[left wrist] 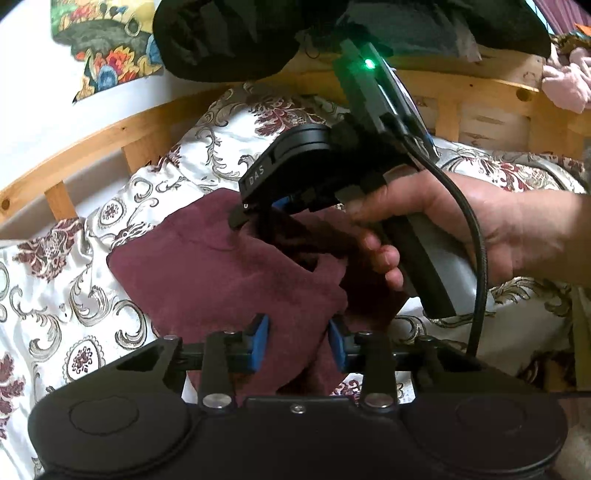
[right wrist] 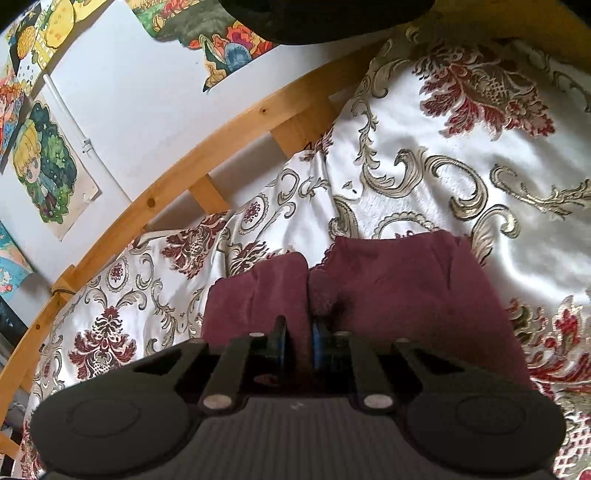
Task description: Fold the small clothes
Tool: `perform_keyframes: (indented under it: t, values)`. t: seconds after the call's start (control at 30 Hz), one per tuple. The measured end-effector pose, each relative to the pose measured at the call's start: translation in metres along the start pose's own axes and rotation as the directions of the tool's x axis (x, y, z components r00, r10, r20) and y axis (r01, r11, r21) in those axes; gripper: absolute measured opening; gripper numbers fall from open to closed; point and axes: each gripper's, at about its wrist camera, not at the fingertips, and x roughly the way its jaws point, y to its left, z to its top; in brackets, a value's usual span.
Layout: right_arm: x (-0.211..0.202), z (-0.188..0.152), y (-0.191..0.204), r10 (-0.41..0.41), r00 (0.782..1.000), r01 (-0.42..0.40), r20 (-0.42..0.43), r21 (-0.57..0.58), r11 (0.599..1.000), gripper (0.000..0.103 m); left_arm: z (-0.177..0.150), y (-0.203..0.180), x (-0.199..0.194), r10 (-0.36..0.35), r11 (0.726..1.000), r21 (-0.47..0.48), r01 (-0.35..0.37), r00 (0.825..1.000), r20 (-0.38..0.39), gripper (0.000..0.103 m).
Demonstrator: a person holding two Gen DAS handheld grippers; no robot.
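A small maroon garment lies on the patterned bedspread. My left gripper has its blue pads apart, with a fold of the garment running between them. My right gripper shows in the left wrist view, held by a hand, its tips pinching the garment's upper part. In the right wrist view the right gripper is shut on a bunched fold of the maroon garment, which spreads to both sides of the fingers.
A wooden bed rail runs along a white wall with colourful pictures. Dark clothing hangs over the rail, and pink cloth sits at the far right.
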Motion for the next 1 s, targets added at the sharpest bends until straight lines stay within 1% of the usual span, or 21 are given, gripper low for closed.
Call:
perform_keyframes:
  t: [0.1,0.4,0.5,0.57,0.63,0.7,0.77,0.87,0.9,0.93,1.0]
  values:
    - [-0.005,0.0,0.001,-0.01,1.0,0.01,0.01,-0.012,1.0,0.016,0.0,-0.001,0.001,-0.001,1.0,-0.003,0.001,1.0,0.004,0.037]
    - [-0.024,0.005,0.009,-0.029,0.998,0.033,0.06,-0.066,0.997,0.016,0.004,-0.007,0.009,-0.038,0.997,-0.066,0.04,0.999,0.025,0.037]
    - [-0.031,0.004,0.007,-0.044,0.997,0.049,0.07,-0.068,0.996,0.013,0.004,-0.007,0.016,-0.075,0.991,-0.107,0.08,0.996,0.048,0.037]
    - [-0.037,0.005,0.004,-0.056,0.995,0.062,0.084,-0.064,0.996,0.008,0.004,-0.006,0.022,-0.105,0.984,-0.14,0.113,0.992,0.063,0.037]
    - [-0.041,0.006,0.001,-0.066,0.993,0.072,0.096,-0.062,0.995,0.008,0.006,-0.005,0.026,-0.139,0.976,-0.161,0.15,0.987,0.079,0.036]
    - [-0.042,0.006,-0.001,-0.073,0.992,0.079,0.1,-0.055,0.995,0.008,0.006,-0.006,0.029,-0.183,0.966,-0.167,0.197,0.979,0.095,0.033]
    - [-0.041,0.005,-0.003,-0.093,0.992,0.098,0.086,-0.056,0.994,0.007,0.005,-0.008,0.033,-0.2,0.964,-0.161,0.213,0.975,0.094,0.033]
    - [-0.035,0.001,-0.005,-0.106,0.993,0.109,0.058,-0.058,0.992,0.008,0.003,-0.009,0.038,-0.206,0.966,-0.143,0.215,0.975,0.078,0.033]
    - [-0.033,0.0,-0.005,-0.112,0.992,0.115,0.051,-0.06,0.992,0.009,0.003,-0.009,0.038,-0.207,0.966,-0.143,0.216,0.976,0.075,0.033]
    - [-0.032,-0.001,-0.006,-0.121,0.992,0.123,0.044,-0.058,0.991,0.014,0.003,-0.009,0.039,-0.206,0.966,-0.143,0.215,0.976,0.073,0.033]
    - [-0.026,-0.003,-0.01,-0.13,0.991,0.131,0.014,-0.039,0.991,0.036,0.004,-0.009,0.039,-0.205,0.966,-0.147,0.214,0.976,0.071,0.033]
